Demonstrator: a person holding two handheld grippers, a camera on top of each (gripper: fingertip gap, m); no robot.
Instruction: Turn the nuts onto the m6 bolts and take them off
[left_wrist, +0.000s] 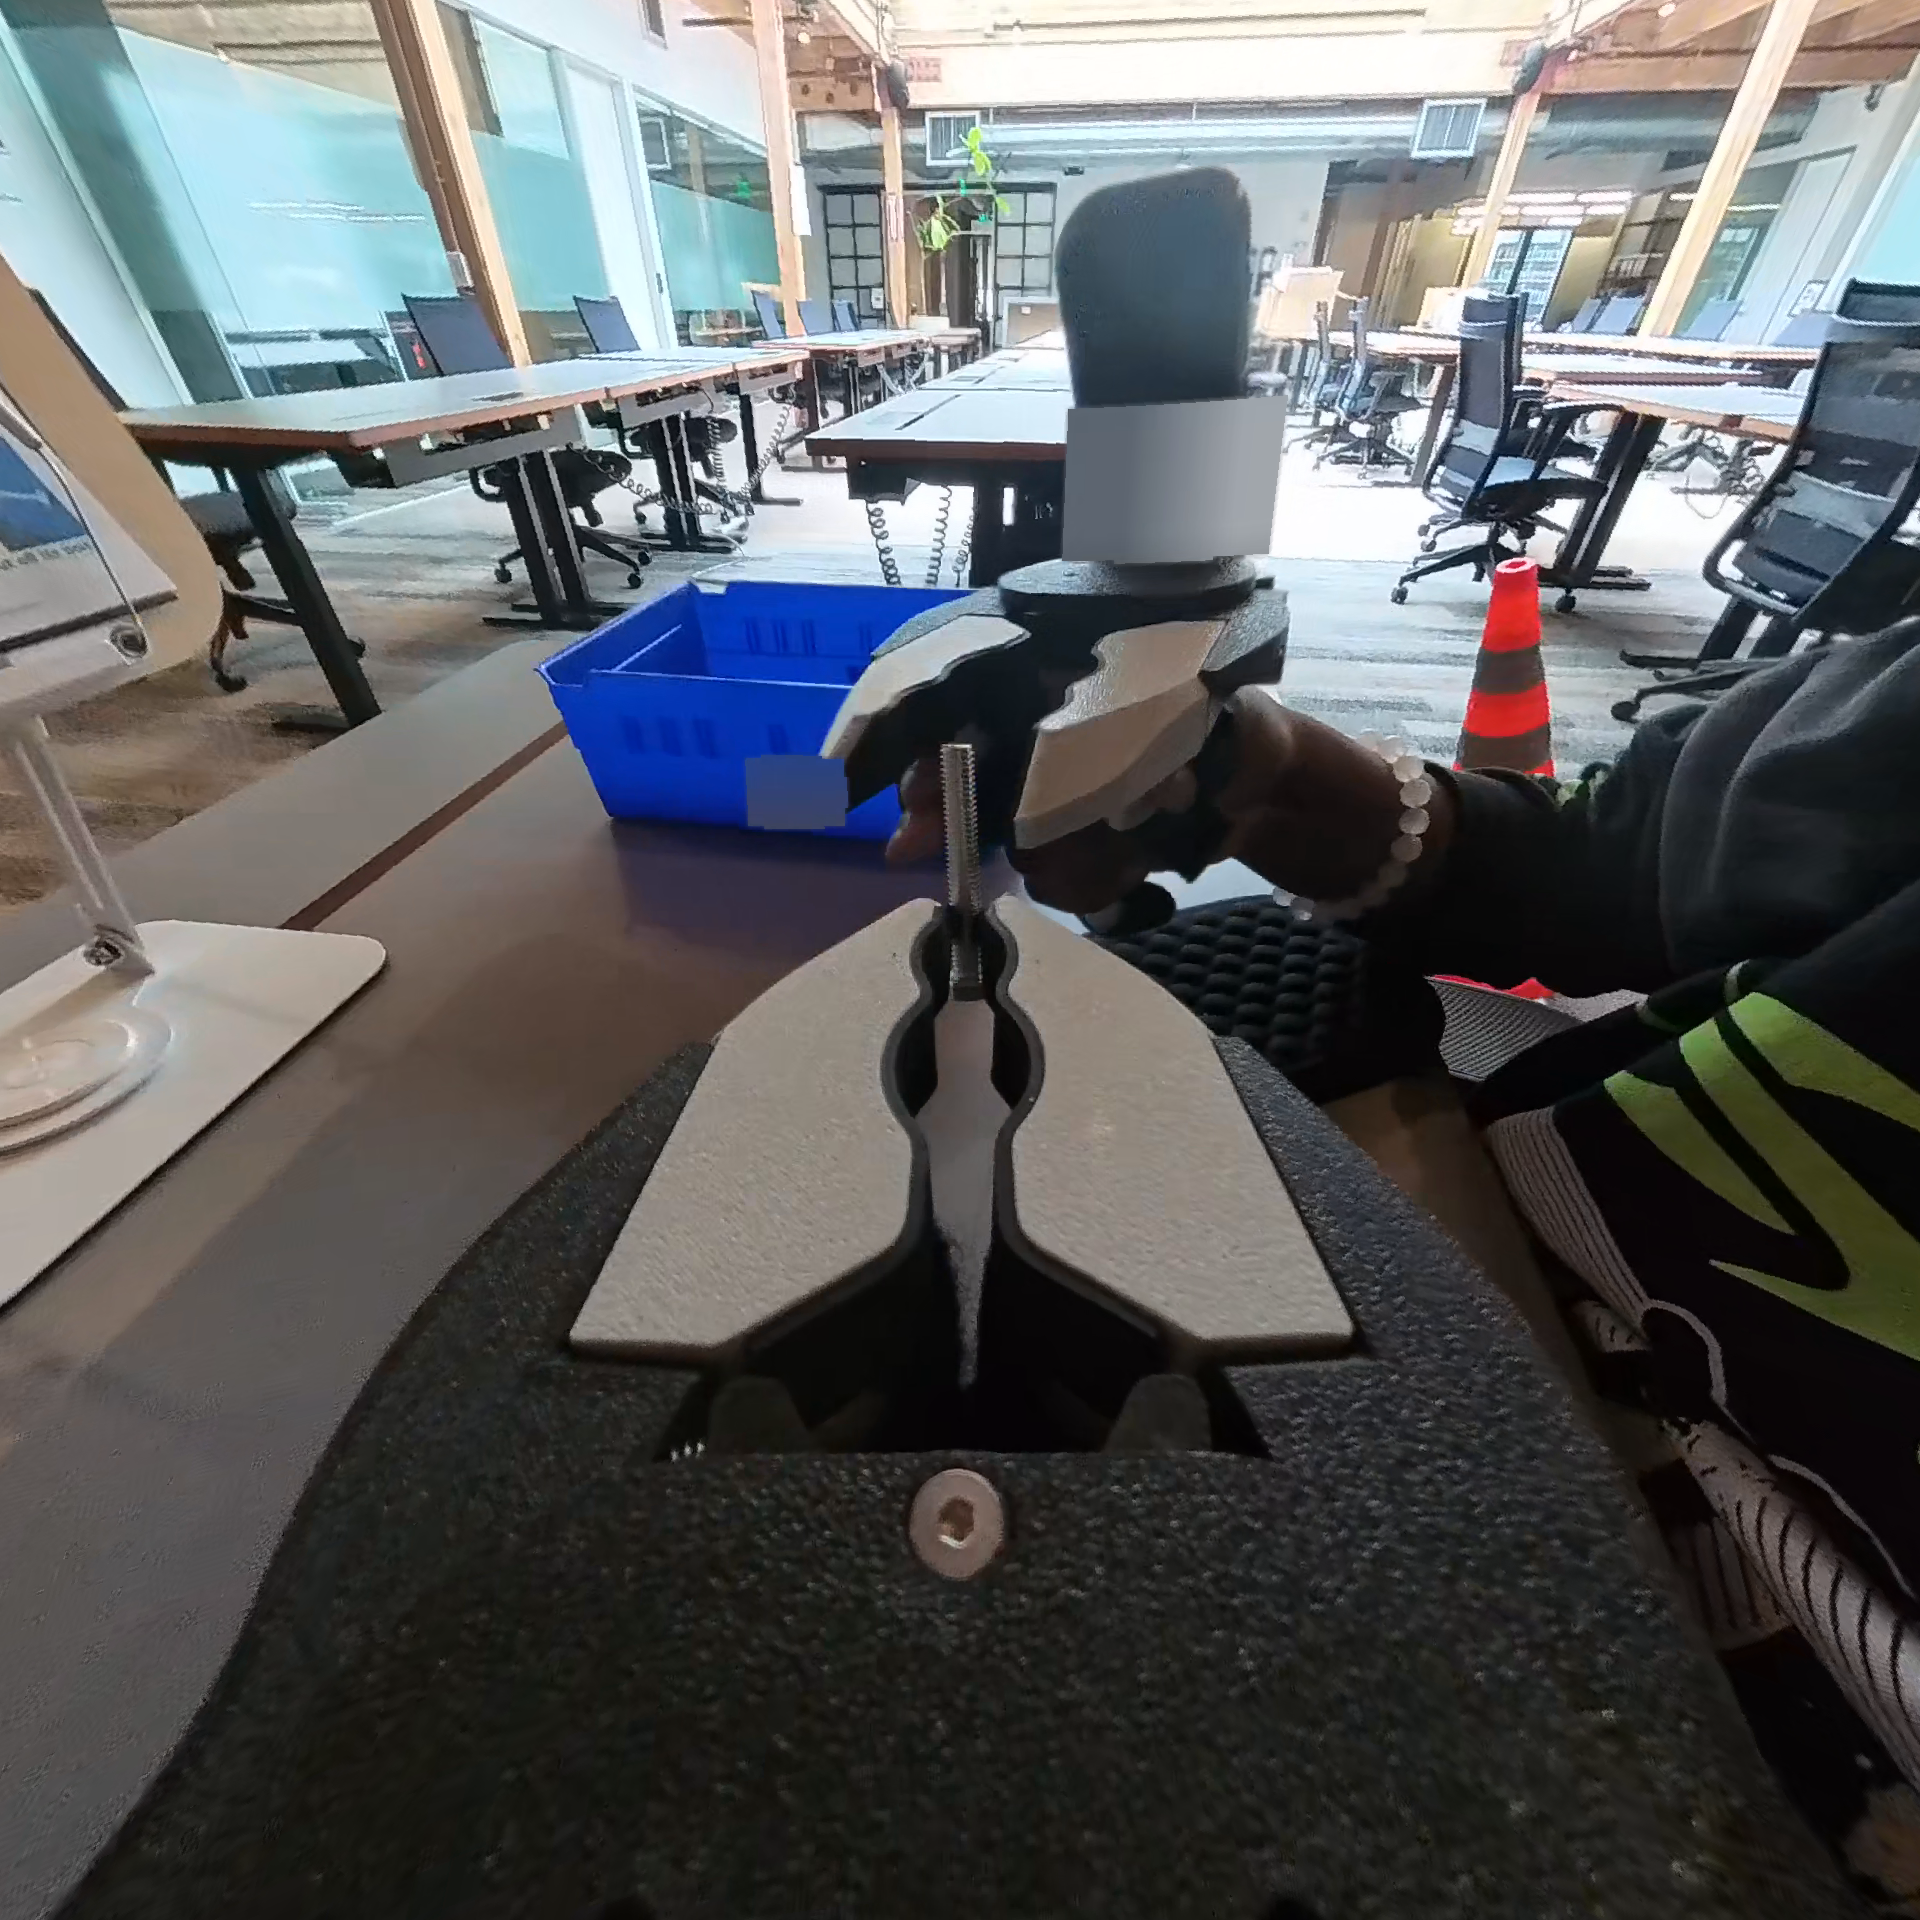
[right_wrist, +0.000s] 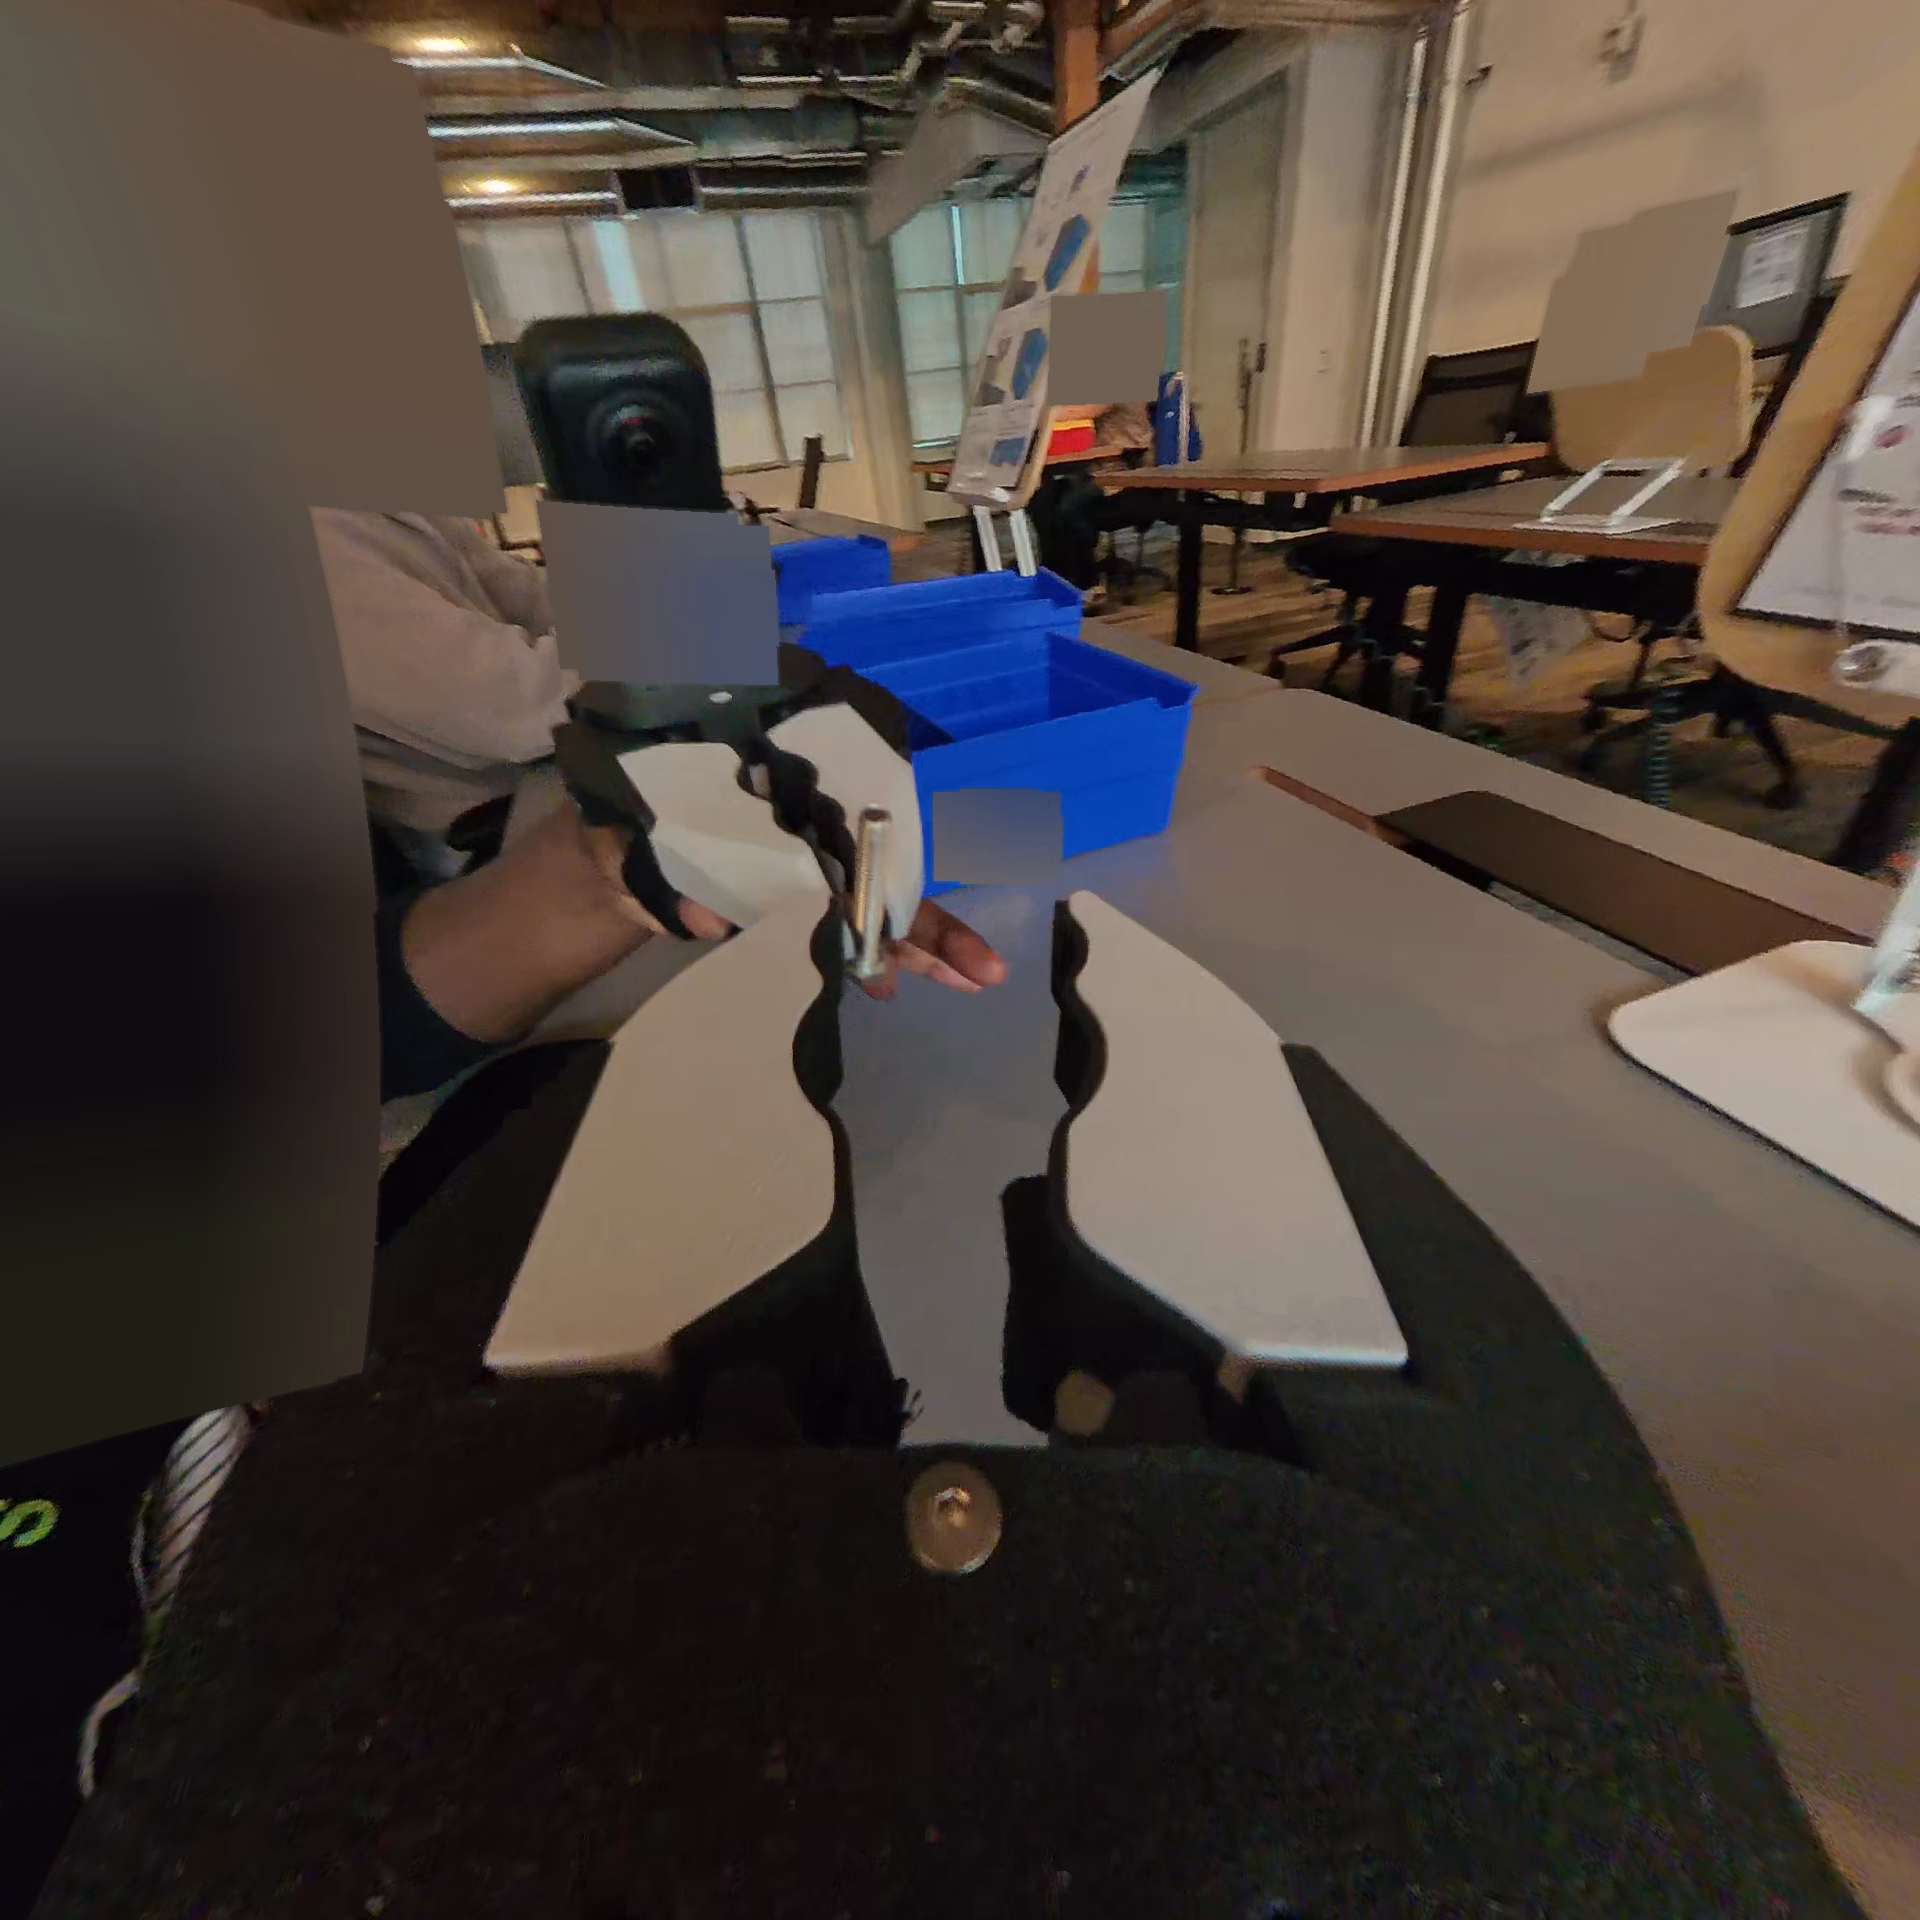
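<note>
while the left tongs (left_wrist: 961, 920) clamp the bolt (left_wrist: 960, 831) upright, the right tongs (right_wrist: 940, 914) gape empty; fetch a nut and seat it square before turning.

Left view bright, daylit; right view dimmer, soft blur; wide-angle bending at edges.

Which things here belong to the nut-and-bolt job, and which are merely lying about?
Job:
- threaded silver metal bolt, clamped upright in the left tongs
- right tongs, open, nothing held
- blue plastic bins

Lying about:
- white metal sign stand
- orange striped traffic cone
- black office chairs
</note>
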